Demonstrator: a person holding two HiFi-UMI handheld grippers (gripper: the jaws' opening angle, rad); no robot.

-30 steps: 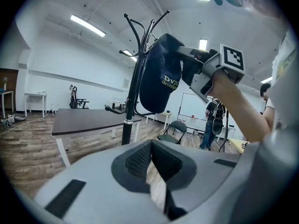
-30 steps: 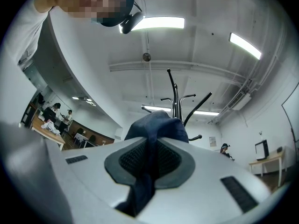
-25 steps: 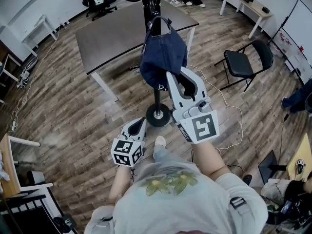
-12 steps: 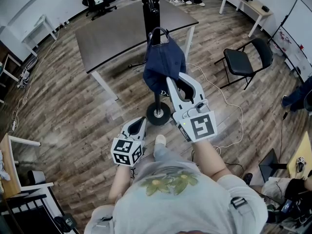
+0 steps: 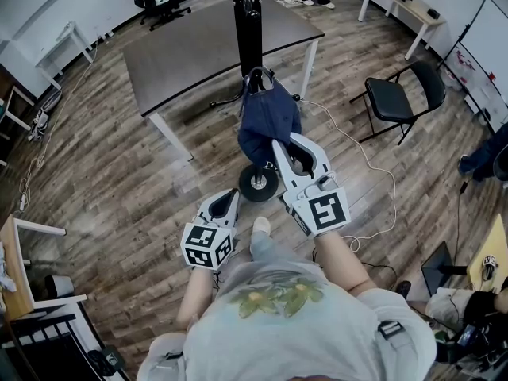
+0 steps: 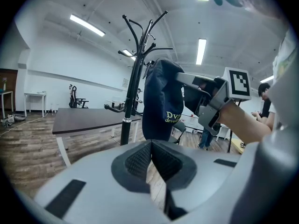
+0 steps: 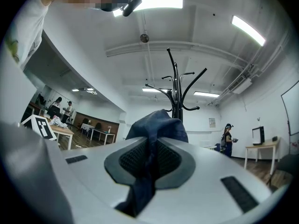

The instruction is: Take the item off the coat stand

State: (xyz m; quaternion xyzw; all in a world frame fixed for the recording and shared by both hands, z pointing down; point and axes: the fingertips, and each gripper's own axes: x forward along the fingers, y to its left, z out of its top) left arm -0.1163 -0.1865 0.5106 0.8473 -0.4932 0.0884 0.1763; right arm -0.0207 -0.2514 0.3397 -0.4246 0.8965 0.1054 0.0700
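A navy blue cap (image 5: 268, 119) hangs from my right gripper (image 5: 280, 154), which is shut on its fabric. In the right gripper view the blue cloth (image 7: 156, 125) is pinched between the dark pads and bunches up in front of them. The black coat stand (image 5: 248, 30) rises just behind the cap, and its round base (image 5: 258, 183) sits on the floor. The cap is off the hooks (image 7: 176, 85), which stand bare. My left gripper (image 5: 227, 204) is held low beside the right one, shut with nothing in it. From the left gripper view the cap (image 6: 161, 101) hangs beside the stand's pole (image 6: 131, 106).
A dark table (image 5: 182, 54) stands behind the coat stand. A black chair (image 5: 397, 101) is at the right, with a white cable (image 5: 373, 181) on the wooden floor near it. A pale desk (image 5: 401, 6) is at the far right. People stand far off in the room (image 7: 227, 136).
My right gripper has come down and toward me with the cap, which now hangs lower along the pole. The left gripper has kept still.
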